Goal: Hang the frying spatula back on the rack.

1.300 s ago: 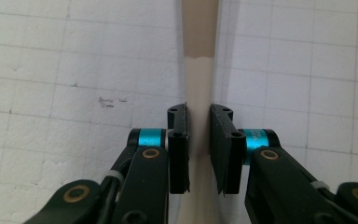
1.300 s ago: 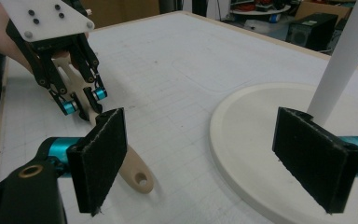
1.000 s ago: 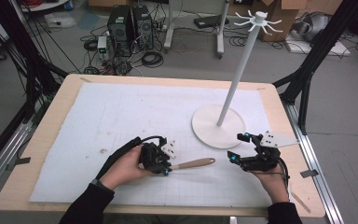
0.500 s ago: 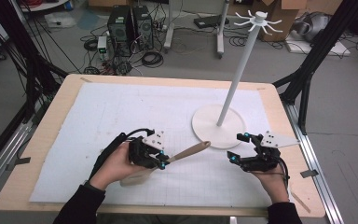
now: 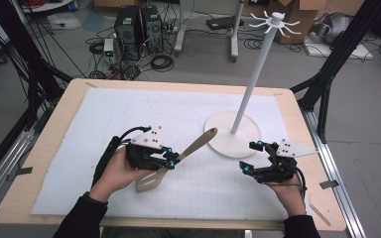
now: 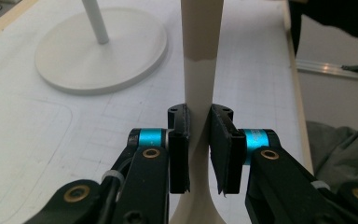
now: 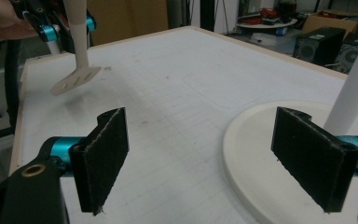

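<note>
A slotted spatula (image 5: 198, 144) with a wooden handle and a cream blade hangs tilted above the white mat, handle end up toward the stand. My left gripper (image 5: 171, 161) is shut on its neck, just above the blade. In the left gripper view the pads pinch the pale neck of the spatula (image 6: 200, 70) inside my left gripper (image 6: 199, 135). My right gripper (image 5: 252, 157) stands open at the right, beside the stand's round base (image 5: 223, 140), nothing between its jaws. In the right gripper view my right gripper (image 7: 200, 121) frames the mat, with the spatula (image 7: 77, 77) far left.
A white hook stand (image 5: 256, 74) rises from its base at centre right, with several prongs on top. The white mat (image 5: 144, 114) covers the wooden table (image 5: 49, 134). Black frame posts (image 5: 335, 64) flank the table. Computers and cables sit on the floor behind.
My left gripper has lifted the spatula off the mat and drawn it left. The handle now tips up toward the stand. The right gripper has stayed put.
</note>
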